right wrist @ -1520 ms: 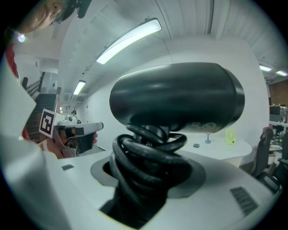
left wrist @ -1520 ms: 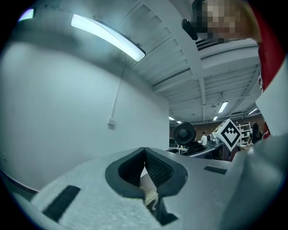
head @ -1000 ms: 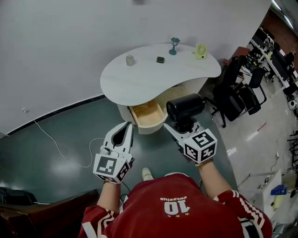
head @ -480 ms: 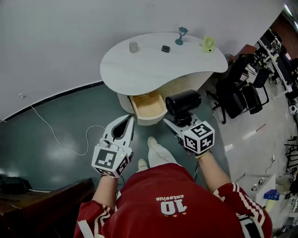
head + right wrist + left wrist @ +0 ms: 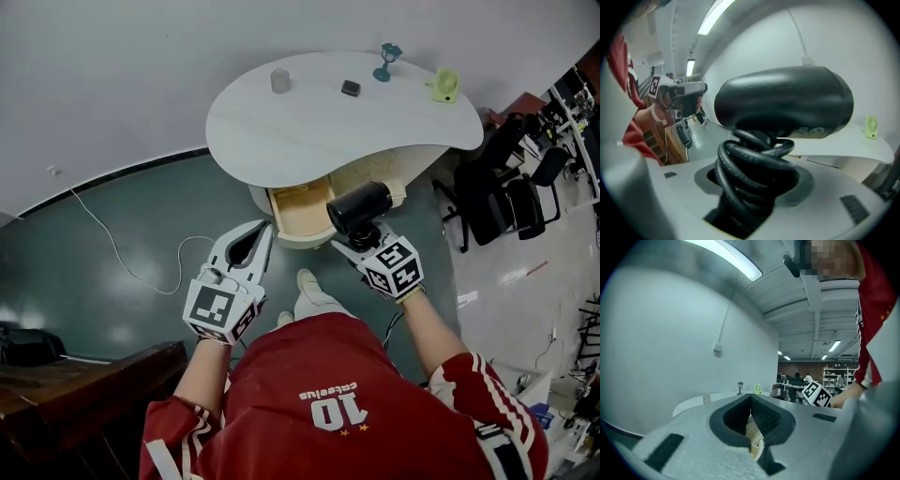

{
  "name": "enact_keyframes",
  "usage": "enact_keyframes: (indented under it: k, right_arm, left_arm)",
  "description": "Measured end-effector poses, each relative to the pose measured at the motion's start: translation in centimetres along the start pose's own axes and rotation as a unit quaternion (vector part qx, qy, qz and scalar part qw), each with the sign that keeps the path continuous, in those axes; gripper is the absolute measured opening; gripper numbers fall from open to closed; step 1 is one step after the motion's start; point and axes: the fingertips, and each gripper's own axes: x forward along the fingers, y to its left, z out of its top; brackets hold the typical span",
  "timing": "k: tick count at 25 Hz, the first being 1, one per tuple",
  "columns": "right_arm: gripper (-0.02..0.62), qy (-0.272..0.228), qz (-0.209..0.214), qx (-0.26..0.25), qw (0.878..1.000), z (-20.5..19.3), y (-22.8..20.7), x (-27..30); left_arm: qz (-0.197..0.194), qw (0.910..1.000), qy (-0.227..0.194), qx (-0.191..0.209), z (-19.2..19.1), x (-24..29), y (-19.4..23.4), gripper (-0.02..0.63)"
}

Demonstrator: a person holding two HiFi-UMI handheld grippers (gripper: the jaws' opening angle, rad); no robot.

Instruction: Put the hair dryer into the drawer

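A black hair dryer hangs over the right rim of the open wooden drawer under the white table. My right gripper is shut on its cord-wrapped handle. In the right gripper view the dryer's body sits crosswise above the jaws, with the coiled cord filling my right gripper. My left gripper hovers just left of the drawer's front, shut, its tips meeting and nothing held. In the left gripper view the left gripper points toward the table, and the drawer's wood shows through its gap.
On the tabletop stand a grey cup, a small dark box, a teal figure and a yellow-green item. Black office chairs crowd the right. A white cable lies on the floor, dark furniture at lower left.
Both grippers have come closer to the drawer. The right one has sunk with the hair dryer toward the drawer's right rim. The person has stepped forward.
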Motion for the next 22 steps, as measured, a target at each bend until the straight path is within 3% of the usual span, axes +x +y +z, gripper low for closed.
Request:
enact_keyframes:
  k: [15, 22]
  right_arm:
    - [0.253, 0.139, 0.088, -0.029, 0.986, -10.2, -6.5, 10.0]
    - [0.255, 0.19, 0.114, -0.113, 0.969, -13.2, -7.7, 13.6]
  left_arm:
    - [0.036, 0.9977, 0.056, -0.01, -2.6, 4.9, 2.4, -0.001]
    - [0.026, 0.9969, 0.074, -0.004, -3.7, 5.9, 2.7, 0.0]
